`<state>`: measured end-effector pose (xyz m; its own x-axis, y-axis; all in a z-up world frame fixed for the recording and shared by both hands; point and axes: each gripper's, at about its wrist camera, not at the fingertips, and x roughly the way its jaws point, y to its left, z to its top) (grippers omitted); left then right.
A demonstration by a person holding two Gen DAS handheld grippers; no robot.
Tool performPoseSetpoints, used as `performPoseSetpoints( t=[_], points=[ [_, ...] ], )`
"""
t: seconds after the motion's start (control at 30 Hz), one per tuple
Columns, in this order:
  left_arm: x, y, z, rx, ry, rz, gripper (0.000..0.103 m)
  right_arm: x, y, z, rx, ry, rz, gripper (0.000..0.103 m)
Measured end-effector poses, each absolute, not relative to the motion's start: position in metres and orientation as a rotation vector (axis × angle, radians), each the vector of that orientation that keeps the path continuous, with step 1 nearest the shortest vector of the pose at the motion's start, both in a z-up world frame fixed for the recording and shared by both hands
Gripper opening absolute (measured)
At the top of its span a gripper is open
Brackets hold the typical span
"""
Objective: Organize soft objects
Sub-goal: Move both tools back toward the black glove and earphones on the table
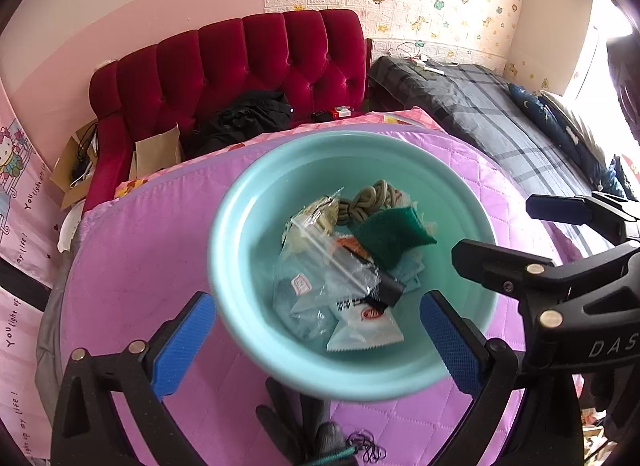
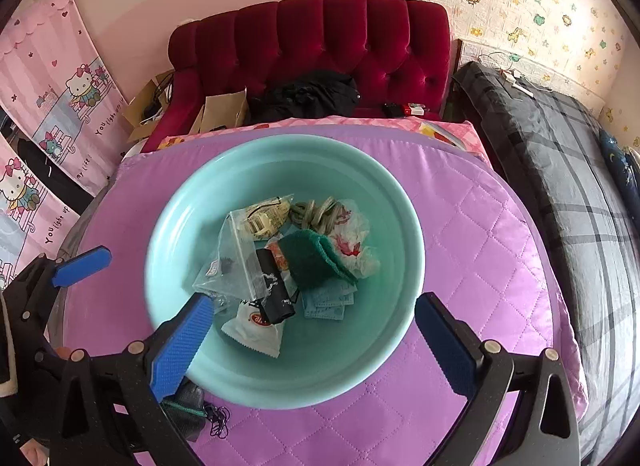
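Note:
A teal basin [image 1: 236, 318] [image 2: 168, 225] sits on a purple quilted mat [image 1: 140, 266] [image 2: 480, 246]. In it lie a green scouring pad [image 1: 390, 234] [image 2: 316, 262], a knotted rope [image 1: 368, 197] [image 2: 316, 213], clear plastic bags [image 1: 316, 266] [image 2: 232, 262], a white sachet [image 1: 364, 330] [image 2: 256, 330] and light blue masks [image 2: 324, 302]. My left gripper [image 1: 318, 342] hangs open over the basin's near rim, nothing between its blue pads. My right gripper [image 2: 314, 340] [image 1: 496, 229] is also open and holds nothing. A grey glove [image 1: 332, 442] [image 2: 188, 406] lies in front of the basin.
A red tufted sofa [image 1: 260, 61] [image 2: 320, 41] with black clothing [image 1: 244, 117] and cardboard boxes [image 1: 156, 149] stands behind the mat. A bed with a grey plaid cover [image 1: 500, 125] [image 2: 560, 169] runs along the right. Black hair ties [image 1: 368, 450] lie by the glove.

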<state>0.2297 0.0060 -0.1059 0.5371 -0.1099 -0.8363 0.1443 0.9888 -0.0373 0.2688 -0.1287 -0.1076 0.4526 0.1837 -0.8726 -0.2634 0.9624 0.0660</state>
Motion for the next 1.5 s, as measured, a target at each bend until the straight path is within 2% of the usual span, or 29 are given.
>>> performPoseSetpoints(
  t=[0.9, 1.5],
  points=[
    [0.102, 0.027, -0.117, 0.066, 0.961, -0.127, 0.103, 0.148, -0.133, -0.116, -0.08, 1.033, 0.293, 0.103],
    [0.05, 0.021, -0.17, 0.052, 0.956, -0.113, 0.103, 0.092, -0.139, -0.179, -0.07, 1.038, 0.258, 0.103]
  ],
)
